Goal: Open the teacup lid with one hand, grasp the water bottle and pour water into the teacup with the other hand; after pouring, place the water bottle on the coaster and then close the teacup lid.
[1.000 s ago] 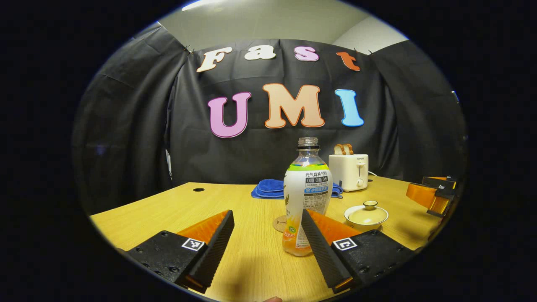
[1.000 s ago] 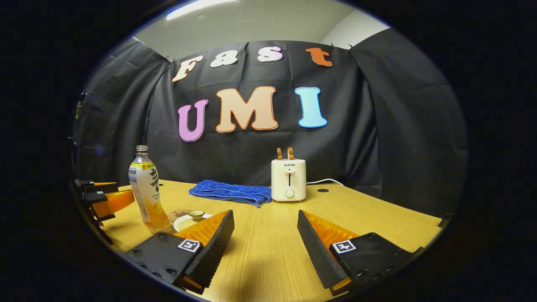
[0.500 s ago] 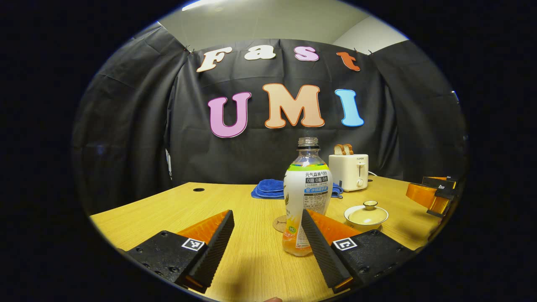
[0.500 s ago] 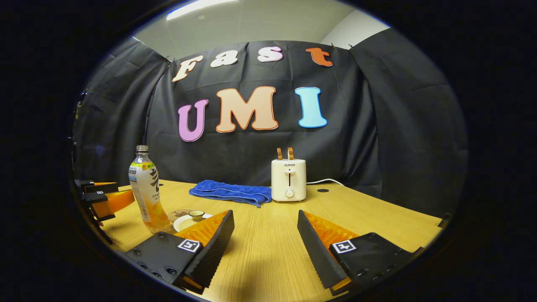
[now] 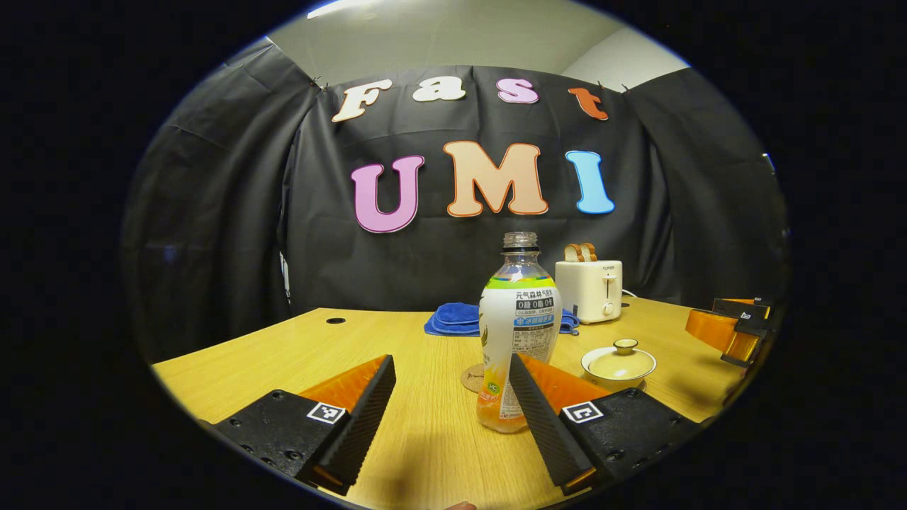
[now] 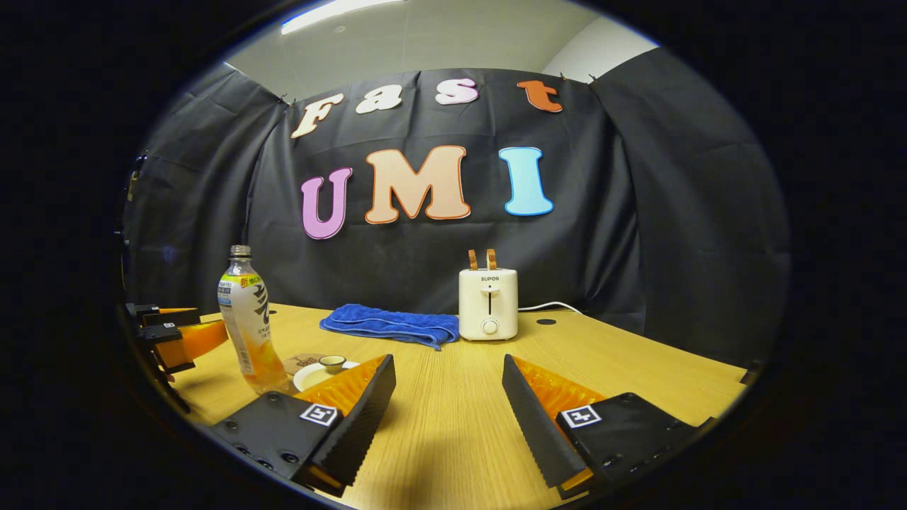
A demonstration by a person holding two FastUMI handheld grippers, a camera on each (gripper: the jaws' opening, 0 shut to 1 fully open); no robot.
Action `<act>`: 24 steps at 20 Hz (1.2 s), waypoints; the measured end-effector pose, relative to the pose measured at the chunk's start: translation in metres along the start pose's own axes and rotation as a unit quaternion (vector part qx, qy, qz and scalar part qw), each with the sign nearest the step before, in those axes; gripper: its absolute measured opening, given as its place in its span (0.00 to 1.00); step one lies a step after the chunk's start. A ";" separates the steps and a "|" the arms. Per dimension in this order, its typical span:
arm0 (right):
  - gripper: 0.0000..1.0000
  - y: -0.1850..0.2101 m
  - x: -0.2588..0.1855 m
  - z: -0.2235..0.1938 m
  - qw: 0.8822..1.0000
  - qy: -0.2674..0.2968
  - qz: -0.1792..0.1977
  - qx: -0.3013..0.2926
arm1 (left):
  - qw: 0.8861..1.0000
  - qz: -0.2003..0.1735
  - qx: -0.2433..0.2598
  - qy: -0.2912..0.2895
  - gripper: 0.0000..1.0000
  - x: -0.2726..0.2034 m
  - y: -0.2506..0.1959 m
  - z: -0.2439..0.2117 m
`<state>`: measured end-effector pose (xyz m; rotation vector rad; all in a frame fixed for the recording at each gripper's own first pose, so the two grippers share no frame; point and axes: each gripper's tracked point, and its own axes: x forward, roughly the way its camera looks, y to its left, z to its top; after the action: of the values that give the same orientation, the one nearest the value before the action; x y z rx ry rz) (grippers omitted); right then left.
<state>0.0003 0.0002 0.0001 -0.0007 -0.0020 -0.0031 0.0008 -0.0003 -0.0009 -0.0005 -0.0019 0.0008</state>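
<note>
Upright, water bottle stands beyond spread fingers.

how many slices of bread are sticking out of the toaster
2: both brown bread slices stand side by side in the top slots of the cream plastic toaster, one left, one right.

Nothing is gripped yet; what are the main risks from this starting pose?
The water bottle stands uncapped and tall, behind the left gripper's right finger; a sideways nudge may tip it and spill. The teacup lid has a small knob, so the open right gripper may slip off it.
</note>
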 end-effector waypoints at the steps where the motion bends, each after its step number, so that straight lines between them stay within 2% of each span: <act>1: 0.94 0.000 0.000 0.000 1.000 0.001 0.000 0.000 | 1.000 0.000 0.000 0.000 0.94 -0.001 0.000 0.000; 3: 0.97 0.004 0.000 0.001 1.000 0.000 0.010 0.000 | 1.000 0.000 0.000 0.000 0.94 -0.001 0.000 0.000; 4: 0.94 0.006 0.002 -0.001 1.000 0.002 0.016 0.001 | 1.000 0.000 0.000 0.000 0.94 0.000 0.000 0.000; 5: 0.98 0.008 0.003 -0.001 1.000 0.002 0.021 0.001 | 1.000 0.000 0.000 0.000 0.94 0.000 0.000 0.000; 7: 0.98 0.012 0.005 -0.003 1.000 0.008 0.028 0.006 | 1.000 0.000 0.000 0.000 0.94 -0.001 0.000 0.000; 9: 0.94 0.020 0.007 -0.007 0.999 0.021 0.042 0.017 | 1.000 0.000 0.000 0.000 0.94 -0.001 -0.001 0.000; 11: 0.97 0.027 0.010 -0.006 0.998 0.027 0.054 0.022 | 1.000 0.000 0.000 0.000 0.94 0.000 0.000 0.000; 13: 0.94 0.034 0.012 -0.002 0.997 0.028 0.065 0.025 | 1.000 0.000 0.000 0.000 0.94 -0.001 0.000 0.000; 15: 1.00 0.042 0.016 0.000 0.996 0.029 0.076 0.021 | 1.000 0.000 0.000 0.000 0.94 -0.001 0.000 0.000; 17: 0.94 0.054 0.019 0.001 0.995 0.033 0.090 0.016 | 1.000 0.000 0.000 0.000 0.94 0.000 0.000 0.000; 18: 1.00 0.059 0.020 0.002 0.995 0.035 0.096 0.013 | 1.000 0.000 0.000 0.001 0.95 0.000 0.000 0.000; 19: 0.94 0.064 0.020 0.002 0.994 0.036 0.100 0.011 | 1.000 0.000 -0.001 0.001 0.94 0.000 0.000 0.000; 21: 0.98 0.072 0.024 0.003 0.993 0.038 0.109 0.009 | 1.000 0.000 0.000 0.001 0.94 -0.001 0.000 0.000; 22: 0.94 0.077 0.026 0.002 0.993 0.040 0.113 0.008 | 1.000 0.000 -0.001 0.001 0.94 -0.001 0.000 0.000; 24: 0.98 0.086 0.030 0.001 0.992 0.046 0.121 0.005 | 1.000 0.000 -0.001 0.001 0.94 -0.001 0.000 0.000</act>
<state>0.0303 0.0859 0.0014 0.0096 0.0904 0.2398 0.0000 -0.0004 -0.0014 -0.0017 -0.0001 0.0011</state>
